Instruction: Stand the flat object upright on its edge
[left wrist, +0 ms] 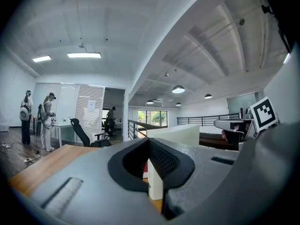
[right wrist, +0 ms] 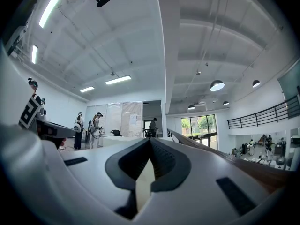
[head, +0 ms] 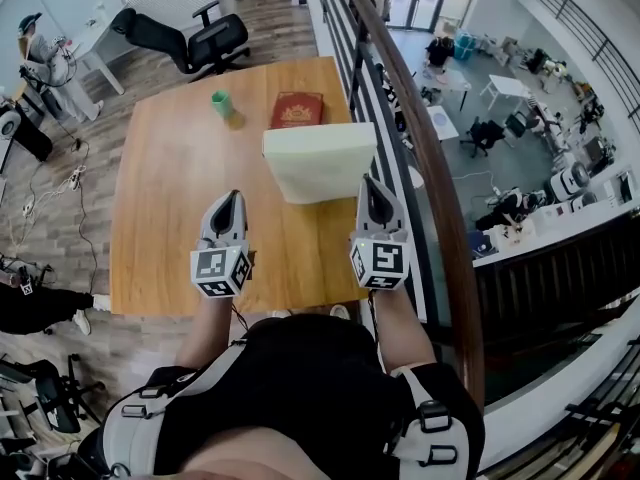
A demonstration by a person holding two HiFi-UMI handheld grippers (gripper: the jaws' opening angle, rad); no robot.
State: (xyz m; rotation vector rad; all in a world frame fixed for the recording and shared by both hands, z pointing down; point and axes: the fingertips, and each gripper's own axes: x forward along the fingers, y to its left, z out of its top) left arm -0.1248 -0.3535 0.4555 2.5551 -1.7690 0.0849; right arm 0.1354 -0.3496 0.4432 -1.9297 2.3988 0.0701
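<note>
Both are clenched on nothing: left hand-held gripper (head: 232, 196) and right hand-held gripper (head: 367, 182). The slab (head: 318, 168) seems already upright on the table (head: 170, 198), just beyond the right one. I judge it thick foam: light, soft, easy to tip. Take it gently by its top edge.

Wooden table (head: 160, 218); green cup (head: 222, 104), red book (head: 297, 109), pale slab (head: 320, 160)

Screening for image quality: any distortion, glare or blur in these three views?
Head view: sharp, evenly lit, fisheye bows the railing. Left gripper view: black vignette at corners, left gripper fills the lower half, slightly soft. Right gripper view: ceiling strip light glares top left.
</note>
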